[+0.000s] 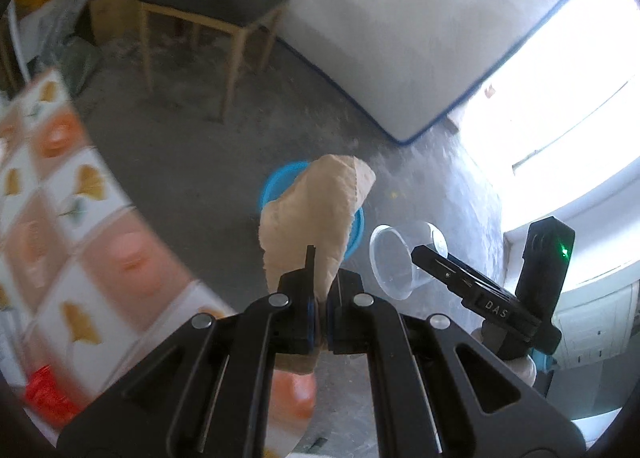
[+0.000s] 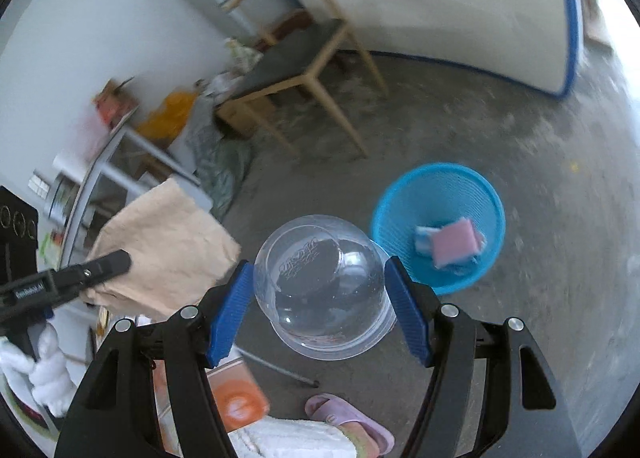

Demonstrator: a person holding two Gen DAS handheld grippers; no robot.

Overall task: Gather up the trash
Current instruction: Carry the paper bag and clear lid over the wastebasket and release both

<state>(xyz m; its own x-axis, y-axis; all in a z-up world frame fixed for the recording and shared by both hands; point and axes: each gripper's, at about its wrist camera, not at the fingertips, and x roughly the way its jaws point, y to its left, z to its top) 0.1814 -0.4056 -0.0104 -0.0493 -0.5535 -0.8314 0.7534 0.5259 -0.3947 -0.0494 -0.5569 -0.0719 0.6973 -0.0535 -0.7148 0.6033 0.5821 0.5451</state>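
While one pink item [image 2: 454, 244] already lies in the blue basket [image 2: 476, 178], two remain airborne. Left claw [image 1: 322, 322] pinches tan paper [image 1: 312, 214]; right claw [image 2: 320, 298] clamps clear cup [image 2: 320, 282], basket at 2 o'clock.

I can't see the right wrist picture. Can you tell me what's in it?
The right tool holds a clear plastic cup between its blue pads, above a grey floor. Just beyond it stands a blue mesh trash basket with a pink and blue packet inside. At the left, the left tool grips a crumpled brown paper, and a wooden chair stands farther back.
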